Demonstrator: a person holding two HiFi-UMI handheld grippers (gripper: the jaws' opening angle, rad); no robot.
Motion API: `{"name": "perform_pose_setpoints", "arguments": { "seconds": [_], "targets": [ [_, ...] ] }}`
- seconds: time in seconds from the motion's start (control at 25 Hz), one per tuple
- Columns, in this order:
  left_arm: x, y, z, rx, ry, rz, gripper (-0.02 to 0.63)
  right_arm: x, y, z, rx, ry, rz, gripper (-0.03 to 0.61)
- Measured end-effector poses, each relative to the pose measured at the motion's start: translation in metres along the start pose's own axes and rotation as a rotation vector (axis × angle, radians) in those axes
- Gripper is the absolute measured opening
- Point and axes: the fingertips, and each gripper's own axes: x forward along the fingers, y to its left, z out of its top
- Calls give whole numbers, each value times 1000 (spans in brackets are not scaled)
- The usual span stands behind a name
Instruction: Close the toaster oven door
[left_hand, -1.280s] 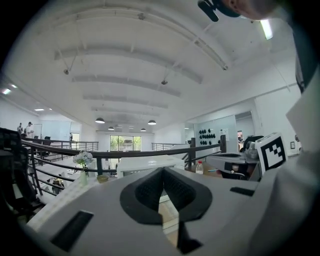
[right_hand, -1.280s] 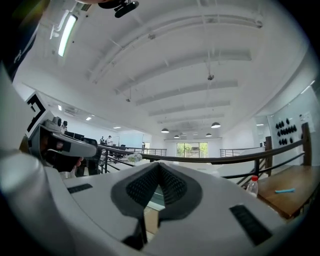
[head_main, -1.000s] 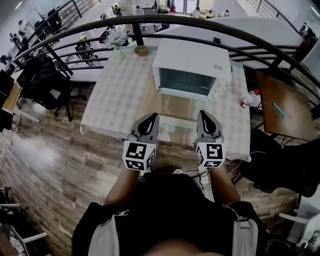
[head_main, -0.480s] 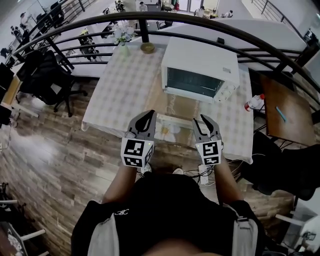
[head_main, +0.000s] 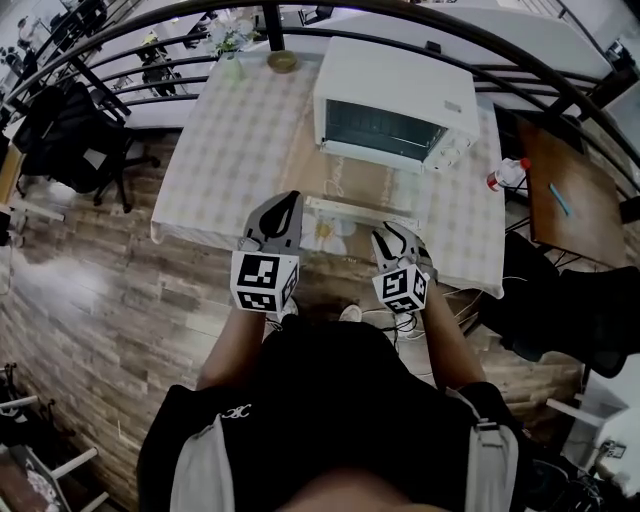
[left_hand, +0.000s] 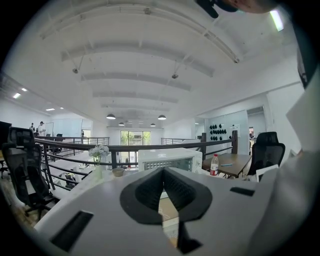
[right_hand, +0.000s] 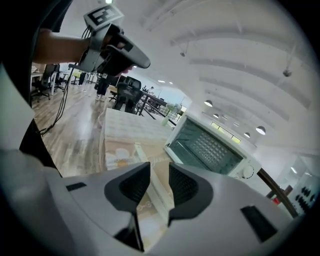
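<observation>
The white toaster oven (head_main: 400, 90) stands at the far side of the table, and its glass door (head_main: 362, 186) lies folded down flat toward me. The door's white handle bar (head_main: 360, 211) runs along its near edge. My right gripper (head_main: 394, 233) hovers just over the right part of that handle. Its jaws are opening, and in the right gripper view the handle (right_hand: 155, 195) passes below the gap without the pads pressing on it. My left gripper (head_main: 285, 198) is shut and empty, just left of the handle's end. In the left gripper view the oven (left_hand: 165, 159) is straight ahead.
A checked cloth covers the table (head_main: 235, 130). A vase of flowers (head_main: 228, 40) and a small bowl (head_main: 283, 62) stand at its far left. A water bottle (head_main: 505, 175) lies right of the oven. A dark railing (head_main: 150, 40) curves behind, and a brown side table (head_main: 560, 190) stands at the right.
The right gripper's jaws have gone from shut to spread apart, and it has rolled a little. Both grippers now sit at the near edge of the open door.
</observation>
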Motion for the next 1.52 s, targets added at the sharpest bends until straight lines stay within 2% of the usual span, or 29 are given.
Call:
{"name": "perform_pose_setpoints", "arguments": {
  "seconds": [0.24, 0.44, 0.56, 0.76, 0.96, 1.2, 1.52],
  "targets": [
    [3, 1, -1, 5, -6, -5, 14, 18, 25, -42, -24, 131, 3, 109],
    [7, -4, -3, 16, 8, -20, 14, 44, 31, -83, -163, 278, -45, 92],
    [8, -5, -1, 25, 8, -23, 14, 57, 34, -96, -276, 319, -68, 92],
    [8, -1, -3, 33, 13, -11, 14, 71, 34, -112, -334, 372, -99, 92],
    [8, 1, 0, 42, 15, -4, 14, 86, 32, -128, -449, 417, -168, 92],
    [8, 5, -1, 46, 22, 8, 14, 96, 22, -152, -488, 516, -209, 94],
    [7, 16, 2, 39, 18, 28, 14, 103, 17, -164, -559, 534, -256, 69]
  ]
}}
